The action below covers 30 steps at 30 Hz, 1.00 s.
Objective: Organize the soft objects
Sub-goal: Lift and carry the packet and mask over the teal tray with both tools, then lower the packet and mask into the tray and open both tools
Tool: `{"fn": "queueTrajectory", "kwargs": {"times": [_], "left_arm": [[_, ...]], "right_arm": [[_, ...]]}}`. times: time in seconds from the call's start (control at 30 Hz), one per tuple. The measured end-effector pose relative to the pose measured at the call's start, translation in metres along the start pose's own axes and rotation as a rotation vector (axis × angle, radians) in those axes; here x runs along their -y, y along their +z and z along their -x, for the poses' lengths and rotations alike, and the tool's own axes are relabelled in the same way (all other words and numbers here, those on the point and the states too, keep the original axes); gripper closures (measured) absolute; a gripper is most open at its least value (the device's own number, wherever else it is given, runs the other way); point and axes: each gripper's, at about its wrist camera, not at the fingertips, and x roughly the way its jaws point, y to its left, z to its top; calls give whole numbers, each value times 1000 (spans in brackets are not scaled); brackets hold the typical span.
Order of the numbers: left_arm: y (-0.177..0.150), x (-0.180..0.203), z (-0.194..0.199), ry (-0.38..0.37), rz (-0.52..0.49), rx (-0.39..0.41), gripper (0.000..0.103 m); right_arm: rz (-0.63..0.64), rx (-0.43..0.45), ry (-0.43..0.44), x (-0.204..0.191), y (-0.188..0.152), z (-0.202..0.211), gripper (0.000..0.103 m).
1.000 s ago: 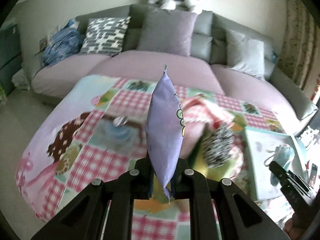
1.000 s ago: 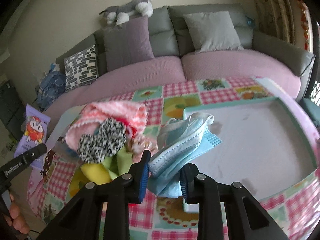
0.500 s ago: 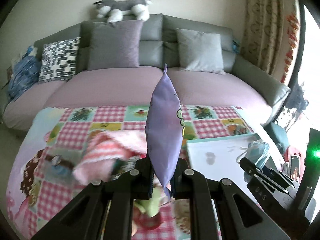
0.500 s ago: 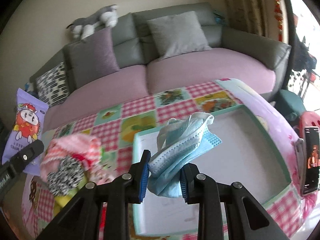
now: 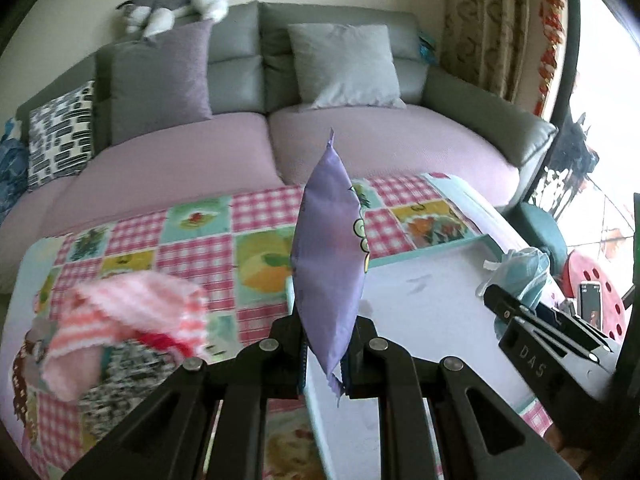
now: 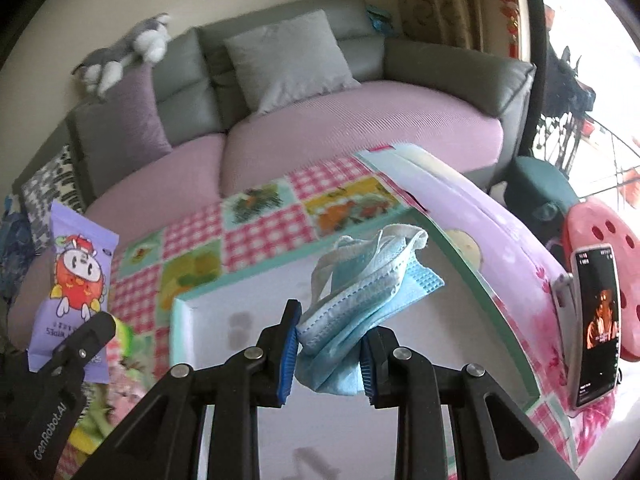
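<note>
My left gripper point(image 5: 326, 350) is shut on a purple snack packet point(image 5: 330, 264), held upright edge-on above the near-left edge of a white tray with a teal rim point(image 5: 424, 250). The packet's cartoon face shows in the right wrist view point(image 6: 76, 280). My right gripper point(image 6: 328, 350) is shut on a crumpled blue face mask point(image 6: 368, 292) and holds it over the tray point(image 6: 188, 304). The right gripper and its mask also show in the left wrist view point(image 5: 520, 276). A pile of soft cloths, pink knit on top point(image 5: 132, 312), lies on the table to the left of the tray.
The table carries a pink checked cloth point(image 5: 260, 216). A grey and purple sofa point(image 5: 192, 160) with cushions and a plush dog point(image 5: 176, 0) stands behind it. A phone on a stand point(image 6: 596, 320) and a red stool point(image 6: 608, 232) are at the right.
Both grippers have swung right with their loads, from over the cloth pile to over the white tray. The pile now sits at the left. Both grips are unchanged.
</note>
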Motion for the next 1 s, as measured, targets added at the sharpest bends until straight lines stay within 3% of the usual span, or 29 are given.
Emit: {"fn": "queueTrajectory", "kwargs": {"times": [0.27,0.6,0.83,0.87,0.97,1.0], "left_arm": [[-19,24,-61,-19,-55,-95,90],[-25,33,-81,-24,-73,-122,89],[-20,32,-77,-33,-72,-126,88],[-19,31,-76,-32,-73,-125,84],[-17,28,-71,-33,-63,-120,59],[-16,27,-68,-33,-56,-113,56]], "right_arm": [[3,-79,-134,26,-6,-43,74],[-9,-89,-172,37,-7,-50,74],[-5,-72,-141,35,-2,-36,72],[-6,-71,-140,34,-1,-35,72],[7,-78,-136,32,0,-31,70],[15,-79,-135,31,0,-30,66]]}}
